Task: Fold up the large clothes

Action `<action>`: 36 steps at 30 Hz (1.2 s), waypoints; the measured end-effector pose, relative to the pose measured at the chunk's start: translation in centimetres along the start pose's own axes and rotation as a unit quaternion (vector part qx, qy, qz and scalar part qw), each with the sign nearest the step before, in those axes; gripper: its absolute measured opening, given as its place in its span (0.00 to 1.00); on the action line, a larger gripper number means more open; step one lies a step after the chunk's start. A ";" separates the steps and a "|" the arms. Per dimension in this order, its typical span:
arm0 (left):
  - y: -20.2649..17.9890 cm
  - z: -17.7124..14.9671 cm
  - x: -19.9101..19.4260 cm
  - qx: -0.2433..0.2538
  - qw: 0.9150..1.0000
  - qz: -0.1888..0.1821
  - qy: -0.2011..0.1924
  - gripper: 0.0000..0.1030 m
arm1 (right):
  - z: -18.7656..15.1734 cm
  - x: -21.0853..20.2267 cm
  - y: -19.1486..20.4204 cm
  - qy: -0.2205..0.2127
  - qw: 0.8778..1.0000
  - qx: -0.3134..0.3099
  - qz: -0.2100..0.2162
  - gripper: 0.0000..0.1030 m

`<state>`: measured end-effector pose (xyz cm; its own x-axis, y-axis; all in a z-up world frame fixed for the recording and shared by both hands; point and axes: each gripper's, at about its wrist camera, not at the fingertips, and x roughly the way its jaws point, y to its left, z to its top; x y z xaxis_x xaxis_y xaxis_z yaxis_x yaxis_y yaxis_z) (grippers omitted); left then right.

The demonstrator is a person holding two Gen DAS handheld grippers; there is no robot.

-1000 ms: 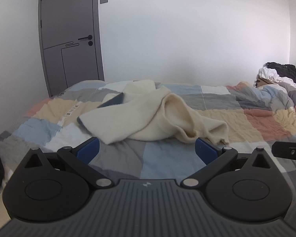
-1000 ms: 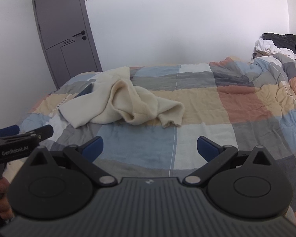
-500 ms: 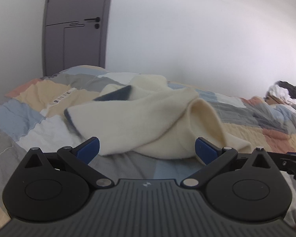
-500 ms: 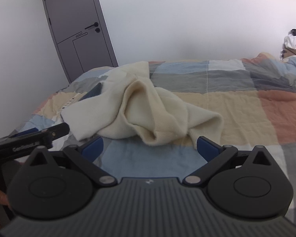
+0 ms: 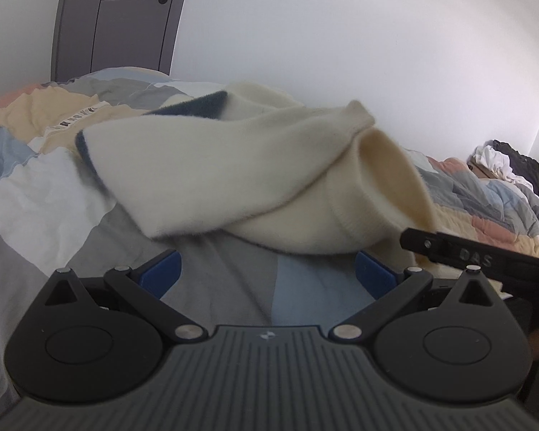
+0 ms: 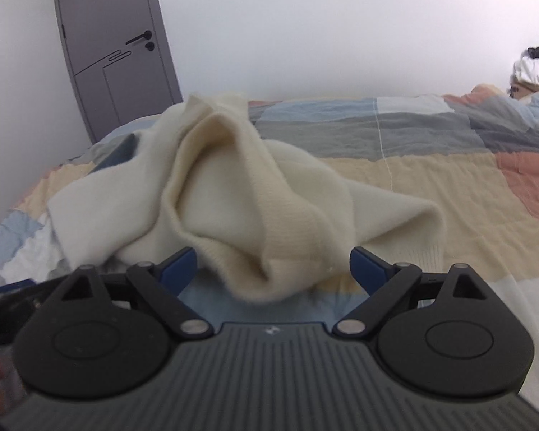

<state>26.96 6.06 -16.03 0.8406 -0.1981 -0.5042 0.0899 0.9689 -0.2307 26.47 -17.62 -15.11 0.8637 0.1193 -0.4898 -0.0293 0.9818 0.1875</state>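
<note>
A cream knit sweater (image 5: 233,176) with dark blue trim lies crumpled on the patchwork quilt (image 5: 46,194); it also shows in the right wrist view (image 6: 255,201). My left gripper (image 5: 267,273) is open, low over the quilt, just short of the sweater's near edge. My right gripper (image 6: 273,267) is open with a hanging fold of the sweater between its blue fingertips (image 6: 364,262). The right gripper's finger (image 5: 460,255) shows at the right of the left wrist view.
A grey door (image 6: 115,54) stands at the back left against a white wall. A pile of white and dark clothes (image 5: 503,161) lies at the bed's far right. The quilt (image 6: 449,186) spreads to the right.
Both grippers have moved forward and down toward the sweater, which now fills the view. The right gripper's fingers now flank a fold of it. Both stay open.
</note>
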 end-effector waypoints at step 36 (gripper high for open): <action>-1.7 -1.2 -0.3 0.020 0.998 -0.068 0.001 1.00 | 0.2 -9.5 -2.8 -0.055 0.995 -0.047 -0.068 0.19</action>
<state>25.88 4.24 -16.51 0.8180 -0.3278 -0.4727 0.2234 0.9383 -0.2641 18.45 -21.47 -10.86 0.9129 -0.0281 -0.4072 0.0496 0.9979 0.0424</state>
